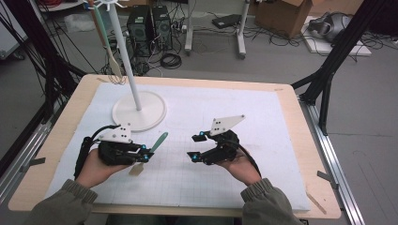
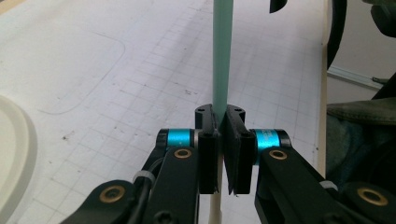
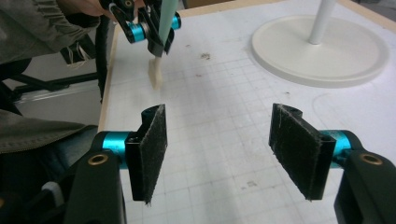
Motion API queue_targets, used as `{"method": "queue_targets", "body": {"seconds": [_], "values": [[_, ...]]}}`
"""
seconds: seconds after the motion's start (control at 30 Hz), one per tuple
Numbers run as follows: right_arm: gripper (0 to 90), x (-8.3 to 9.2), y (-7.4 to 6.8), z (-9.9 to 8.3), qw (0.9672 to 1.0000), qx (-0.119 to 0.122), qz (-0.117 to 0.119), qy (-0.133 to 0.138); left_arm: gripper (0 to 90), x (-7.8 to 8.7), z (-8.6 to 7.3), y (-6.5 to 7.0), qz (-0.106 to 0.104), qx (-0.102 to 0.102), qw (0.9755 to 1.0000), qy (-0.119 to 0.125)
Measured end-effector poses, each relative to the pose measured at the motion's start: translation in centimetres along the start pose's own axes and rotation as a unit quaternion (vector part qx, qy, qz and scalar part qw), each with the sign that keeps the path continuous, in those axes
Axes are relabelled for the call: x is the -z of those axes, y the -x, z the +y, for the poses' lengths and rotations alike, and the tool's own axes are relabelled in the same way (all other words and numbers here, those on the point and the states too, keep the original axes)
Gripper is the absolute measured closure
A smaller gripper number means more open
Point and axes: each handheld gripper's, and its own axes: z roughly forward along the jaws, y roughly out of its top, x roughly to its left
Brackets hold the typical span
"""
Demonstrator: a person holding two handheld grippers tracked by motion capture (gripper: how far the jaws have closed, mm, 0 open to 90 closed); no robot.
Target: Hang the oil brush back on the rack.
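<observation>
While the left gripper (image 1: 146,154) clamps the green-handled spatula (image 1: 158,142), the right gripper (image 1: 195,147) is empty. Its jaws gape wide over the table (image 1: 281,140).

spatula (image 2: 222,51) handle cut off at top edge, blade hidden behind tongs

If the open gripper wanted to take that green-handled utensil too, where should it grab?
Probably the free upper end of the green handle, approached from the right gripper's own side. That slim straight stretch sticks out beyond the left gripper, which is shut on its middle; the pale head hangs below, near the mat.
</observation>
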Motion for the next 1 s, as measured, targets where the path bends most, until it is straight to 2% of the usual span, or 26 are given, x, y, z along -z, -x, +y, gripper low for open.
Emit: {"method": "queue_targets", "body": {"seconds": [0.37, 0.47, 1.0], "values": [[32.5, 2.5, 0.8, -1.9, 0.9990, -0.018, -0.033, 0.022, 84.3, 0.9, 0.1, -0.8, 0.008, 0.014, 0.9997, 0.016], [31.6, 3.1, 1.0, -2.6, 0.9984, -0.027, -0.042, 0.026, 84.3, 1.2, 0.2, -1.0, 0.011, 0.013, 0.9997, 0.015], [28.9, 5.0, 2.0, -5.0, 0.9961, -0.058, -0.058, 0.033, 84.3, 2.3, 0.9, -2.3, 0.020, 0.026, 0.9990, 0.030]]}}
